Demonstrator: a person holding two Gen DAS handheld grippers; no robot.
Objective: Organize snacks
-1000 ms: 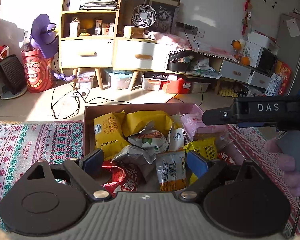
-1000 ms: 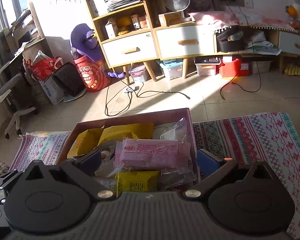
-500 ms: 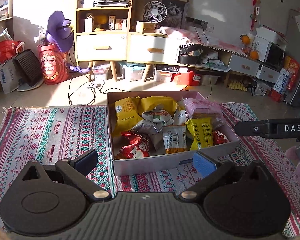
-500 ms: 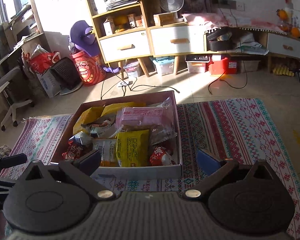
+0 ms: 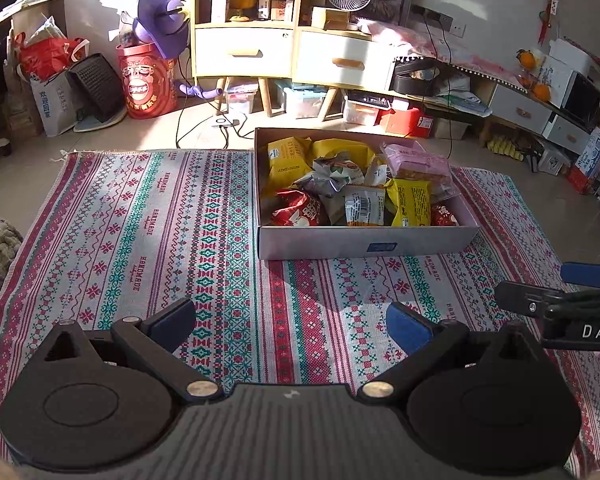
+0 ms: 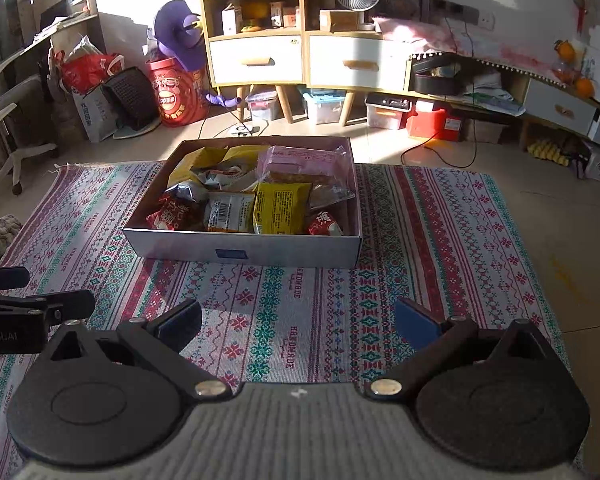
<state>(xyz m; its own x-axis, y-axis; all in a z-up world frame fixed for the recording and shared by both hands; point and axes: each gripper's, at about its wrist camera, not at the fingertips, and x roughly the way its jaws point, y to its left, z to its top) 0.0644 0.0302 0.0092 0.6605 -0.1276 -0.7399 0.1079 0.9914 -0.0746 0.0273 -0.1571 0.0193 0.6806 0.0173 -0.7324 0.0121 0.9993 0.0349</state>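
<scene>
gaping empty, both grippers, left (image 5: 288, 326) and right (image 6: 298, 322), risk crushing heaped snacks (image 5: 356, 184) in the box (image 5: 364, 244).

Open rug (image 5: 148, 216) ahead of my left tongs (image 5: 290, 322): nothing between the spread jaws, clear run to the near wall of the snack box (image 5: 364, 242). Same before my right tongs (image 6: 298, 320), bare rug up to the box (image 6: 240, 250). Box open-topped but heaped with packets; little slack between them. Rug left and right of the box free. Each tongs flanks the other closely. Beyond: cables on the floor (image 6: 480, 160), cabinets (image 6: 300, 60), storage bins.
</scene>
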